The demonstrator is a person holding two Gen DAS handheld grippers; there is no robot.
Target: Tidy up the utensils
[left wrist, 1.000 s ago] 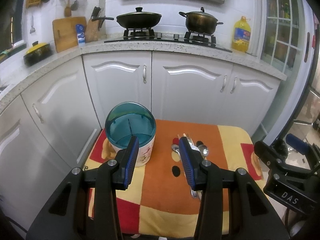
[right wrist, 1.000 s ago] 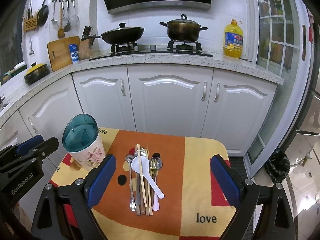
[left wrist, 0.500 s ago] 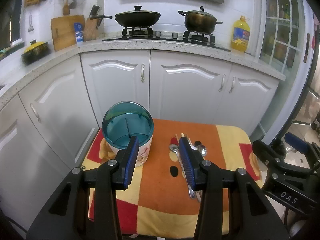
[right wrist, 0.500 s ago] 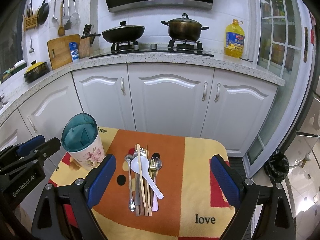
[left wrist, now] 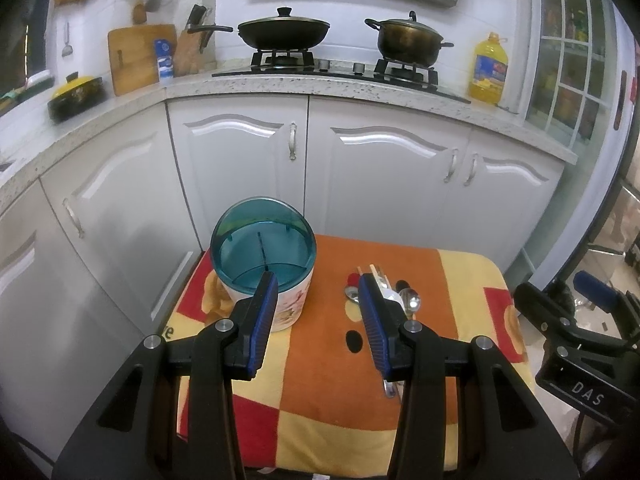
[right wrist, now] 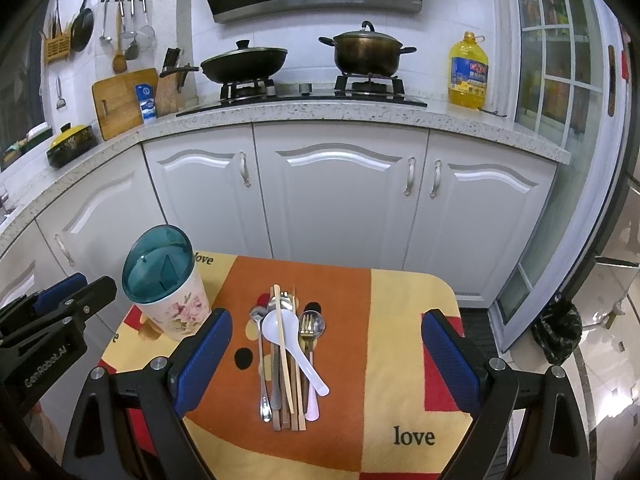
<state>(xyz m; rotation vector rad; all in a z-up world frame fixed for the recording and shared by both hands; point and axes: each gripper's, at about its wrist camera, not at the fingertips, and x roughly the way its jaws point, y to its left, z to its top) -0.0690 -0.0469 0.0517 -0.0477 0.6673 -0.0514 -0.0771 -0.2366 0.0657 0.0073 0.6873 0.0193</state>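
Observation:
A pile of utensils (right wrist: 286, 354) lies on the orange and yellow cloth: a white spoon (right wrist: 280, 326), metal spoons, a gold fork (right wrist: 307, 326) and wooden chopsticks. A floral holder with a teal divided insert (right wrist: 166, 280) stands at the cloth's left. My right gripper (right wrist: 326, 364) is wide open above the pile, holding nothing. My left gripper (left wrist: 318, 314) is open and empty, between the holder (left wrist: 264, 260) and the utensils (left wrist: 386, 296), whose pile its right finger partly hides.
The cloth covers a small table (right wrist: 400, 420) in front of white cabinets (right wrist: 340, 200). A stove with a wok and a pot sits on the counter behind. An oil bottle (right wrist: 468, 72) stands at the right. A black bag (right wrist: 558, 332) lies on the floor.
Both views have shifted slightly; the holder and utensils sit a little farther from the left gripper. Both grippers stay open and nothing on the cloth has moved.

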